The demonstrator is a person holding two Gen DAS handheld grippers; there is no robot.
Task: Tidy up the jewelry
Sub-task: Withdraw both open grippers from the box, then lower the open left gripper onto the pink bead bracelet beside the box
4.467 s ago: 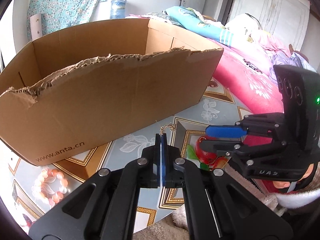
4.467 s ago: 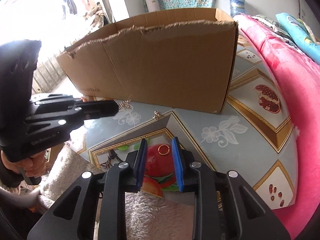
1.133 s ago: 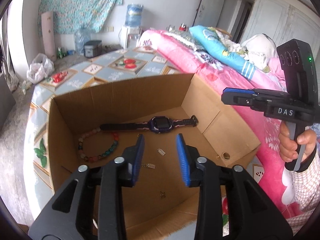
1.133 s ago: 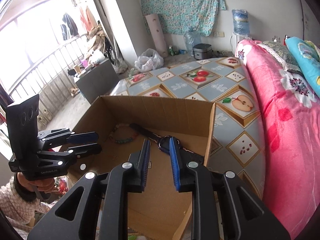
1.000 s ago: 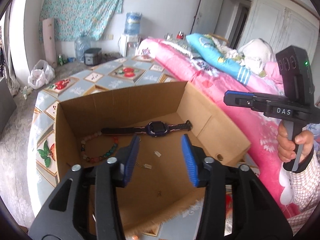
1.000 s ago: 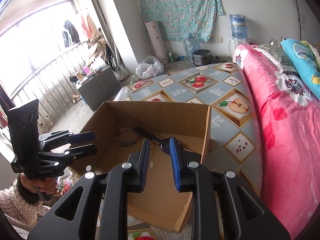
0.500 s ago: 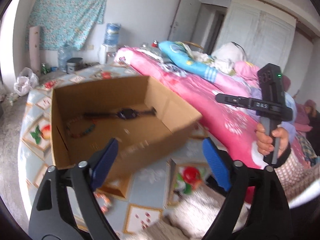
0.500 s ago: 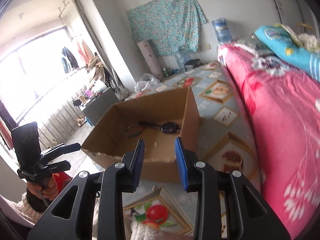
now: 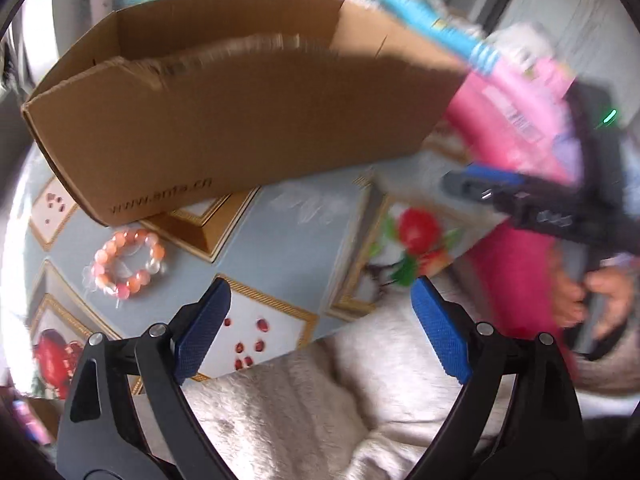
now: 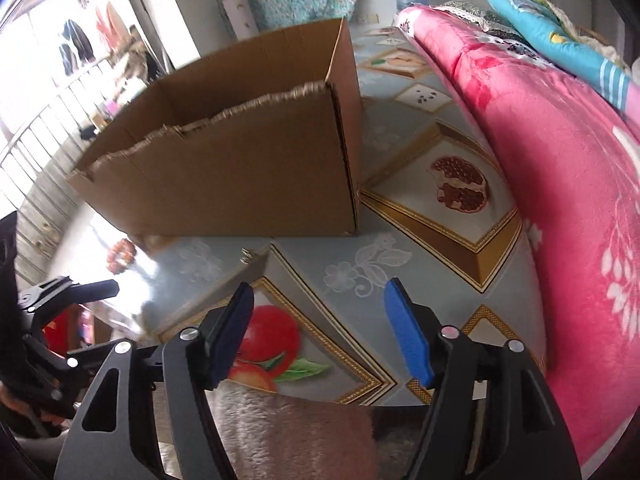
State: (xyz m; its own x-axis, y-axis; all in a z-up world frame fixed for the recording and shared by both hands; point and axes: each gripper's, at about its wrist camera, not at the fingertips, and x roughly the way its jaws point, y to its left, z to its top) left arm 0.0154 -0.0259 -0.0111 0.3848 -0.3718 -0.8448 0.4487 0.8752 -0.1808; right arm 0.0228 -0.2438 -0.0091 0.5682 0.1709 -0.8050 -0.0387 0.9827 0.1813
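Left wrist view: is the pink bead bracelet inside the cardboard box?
No, the pink bead bracelet lies on the patterned table, outside the cardboard box, in front of its near wall.

- You can read "www.anta.cn", blurred, on the cardboard box (image 9: 240, 120), printed low on its near wall, at about 9 o'clock in your left wrist view.
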